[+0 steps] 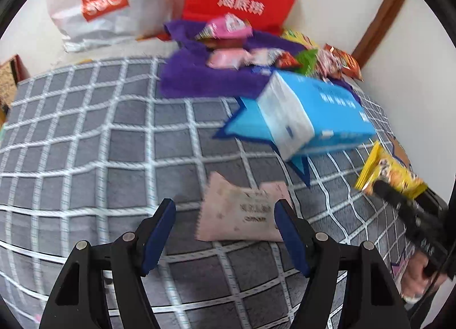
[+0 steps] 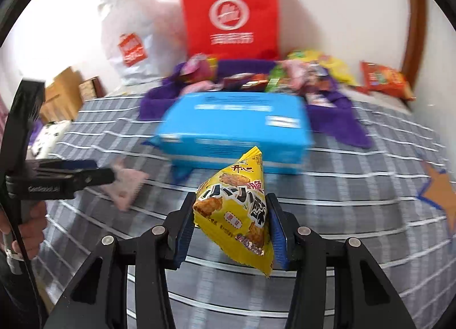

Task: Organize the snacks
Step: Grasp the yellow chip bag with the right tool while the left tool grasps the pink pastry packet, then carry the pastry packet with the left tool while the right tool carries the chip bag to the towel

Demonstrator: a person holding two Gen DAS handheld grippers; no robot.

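My right gripper [image 2: 229, 209] is shut on a yellow snack packet [image 2: 238, 212] and holds it above the grey checked bedspread [image 2: 356, 215]; the packet also shows in the left wrist view [image 1: 390, 176]. My left gripper [image 1: 225, 212] is open, its jaws either side of a pale pink snack packet [image 1: 242, 212] lying on the bedspread; that packet also shows in the right wrist view [image 2: 126, 186]. A blue tissue pack [image 2: 236, 132] lies ahead on a blue star mat. Behind it, several snack packets [image 2: 299, 75] are heaped on a purple cloth [image 2: 336, 118].
A red paper bag [image 2: 230, 12] and a white Miniso bag [image 2: 134, 41] stand against the far wall. An orange snack bag [image 2: 384, 78] lies at the far right by a wooden door frame [image 1: 382, 15]. Cardboard boxes [image 2: 62, 92] sit at the left beyond the bed edge.
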